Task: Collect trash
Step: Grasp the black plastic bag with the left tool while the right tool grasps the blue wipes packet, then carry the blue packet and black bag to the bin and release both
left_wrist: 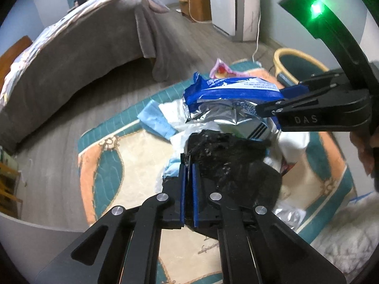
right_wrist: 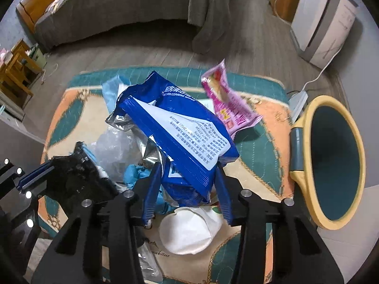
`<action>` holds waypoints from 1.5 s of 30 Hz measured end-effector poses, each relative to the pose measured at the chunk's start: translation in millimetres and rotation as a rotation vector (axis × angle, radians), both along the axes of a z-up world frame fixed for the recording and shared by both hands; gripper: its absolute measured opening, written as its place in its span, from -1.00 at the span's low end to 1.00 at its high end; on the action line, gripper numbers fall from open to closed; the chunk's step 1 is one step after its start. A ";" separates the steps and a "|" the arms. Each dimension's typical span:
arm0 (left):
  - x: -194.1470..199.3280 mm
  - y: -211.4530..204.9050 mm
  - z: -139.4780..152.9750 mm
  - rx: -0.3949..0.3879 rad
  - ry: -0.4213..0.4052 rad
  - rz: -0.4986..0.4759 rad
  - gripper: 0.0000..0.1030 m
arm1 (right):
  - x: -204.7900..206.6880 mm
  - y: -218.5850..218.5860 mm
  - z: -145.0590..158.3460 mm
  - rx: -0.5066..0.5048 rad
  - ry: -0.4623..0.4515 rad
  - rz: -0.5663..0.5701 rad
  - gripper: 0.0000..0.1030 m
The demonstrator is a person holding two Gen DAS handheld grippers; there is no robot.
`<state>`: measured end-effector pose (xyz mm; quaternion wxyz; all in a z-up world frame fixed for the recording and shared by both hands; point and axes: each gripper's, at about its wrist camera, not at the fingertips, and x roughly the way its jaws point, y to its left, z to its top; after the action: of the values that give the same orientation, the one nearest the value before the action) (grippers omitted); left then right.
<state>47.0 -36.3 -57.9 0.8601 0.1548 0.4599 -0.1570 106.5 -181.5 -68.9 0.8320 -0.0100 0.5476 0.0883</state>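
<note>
My left gripper is shut on a crumpled black plastic wrapper, held above the rug; it also shows in the right wrist view. My right gripper is shut on a blue wet-wipes pack, also seen in the left wrist view, lifted over the trash pile. A pink snack wrapper lies behind it. A white face mask, light blue mask and clear plastic lie on the rug. The yellow-rimmed teal trash bin lies on its side at right.
A patterned teal and orange rug covers the wooden floor. A bed with a grey cover stands behind. A white appliance with a cord stands at back right. Wooden furniture is at left.
</note>
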 end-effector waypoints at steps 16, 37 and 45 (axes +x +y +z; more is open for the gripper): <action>-16.1 -11.4 67.6 -0.132 -0.212 -0.018 -0.89 | -45.1 -86.5 93.6 0.022 -0.165 -0.183 -0.16; 0.2 -152.1 96.0 -0.162 -0.284 -0.202 -0.89 | -32.4 -239.1 60.3 0.036 -0.122 -0.479 -0.15; 34.1 -214.4 69.7 -0.132 -0.212 -0.243 -0.89 | -38.7 -280.1 25.1 0.003 -0.030 -0.609 -0.15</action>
<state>81.1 -250.7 11.7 0.8869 0.1681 0.3332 -0.2725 67.8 -461.6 -43.8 0.8281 0.1546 0.5131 -0.1643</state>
